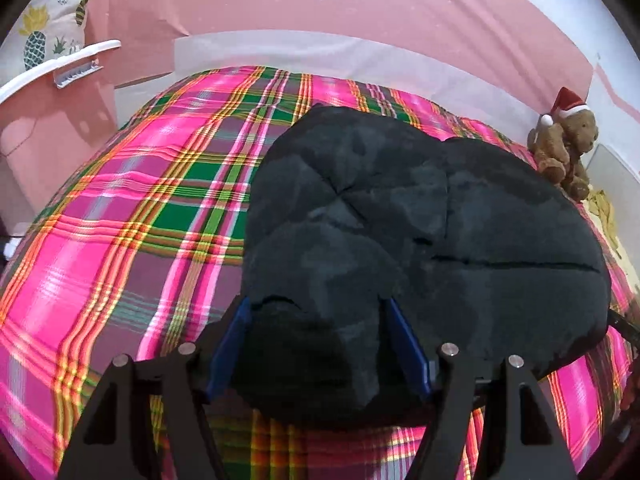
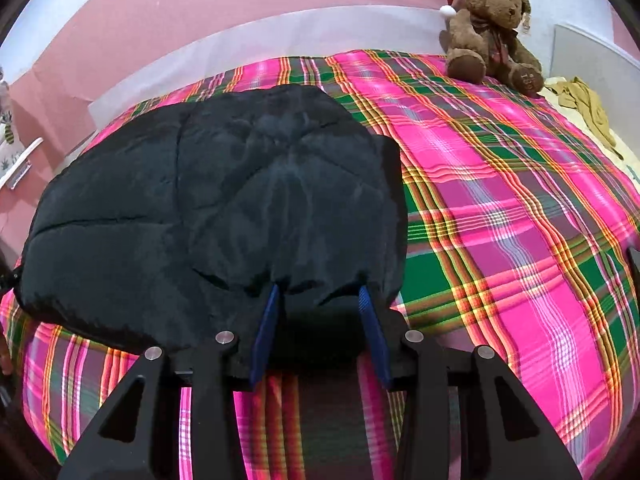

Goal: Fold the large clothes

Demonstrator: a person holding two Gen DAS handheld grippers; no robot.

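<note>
Faint marks on the teddy bear's [image 2: 486, 36] foot sole are too small to read. A black padded jacket [image 1: 420, 232] lies on the bed's pink plaid blanket [image 1: 120, 240], the bear at two o'clock from it. The left gripper [image 1: 318, 316] has its jaws spread wide, pinching a thick fold of the jacket's near edge. The right gripper [image 2: 318, 300] likewise clamps a bunched fold.

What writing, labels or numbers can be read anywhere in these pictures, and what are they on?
Teddy bear, sole of its foot: a stitched mark, too blurred to read.
Black padded garment, plaid bedcover, pineapple-print fabric: no text visible.
</note>
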